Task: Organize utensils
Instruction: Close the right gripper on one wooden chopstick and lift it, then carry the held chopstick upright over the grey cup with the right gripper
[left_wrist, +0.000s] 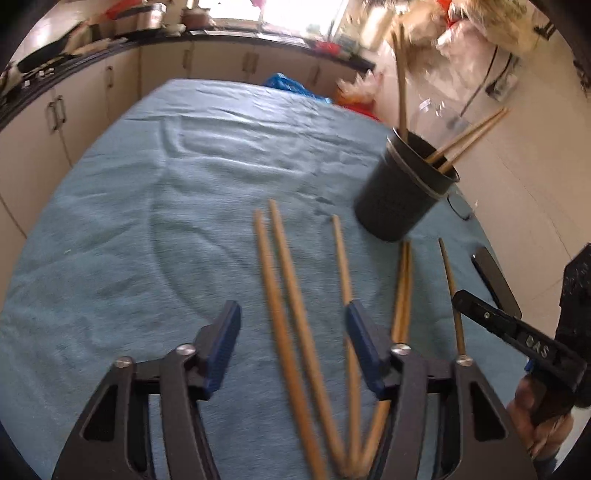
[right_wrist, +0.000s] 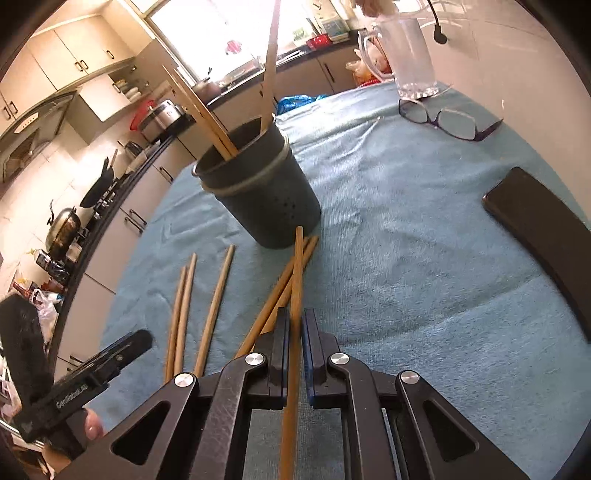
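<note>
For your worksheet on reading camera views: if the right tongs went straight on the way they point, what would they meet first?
Probably the dark utensil holder: the right tongs, shut on a chopstick, aim at its base, though depth is uncertain.

The left wrist view sits low behind its own gripper's blue-padded fingers (left_wrist: 236, 343), facing forward across the light blue towel-covered table (left_wrist: 147, 229) toward the cream kitchen cabinets (left_wrist: 110, 85). The right wrist view looks from close above the same table (right_wrist: 406, 229), angled toward the counter and bright window (right_wrist: 207, 33). Both views share the dark grey round utensil holder (left_wrist: 399, 195) (right_wrist: 266, 199), the loose wooden chopsticks (left_wrist: 291, 295) (right_wrist: 214, 306) lying near it, and the flat black phone (left_wrist: 493, 280) (right_wrist: 543, 229)
</note>
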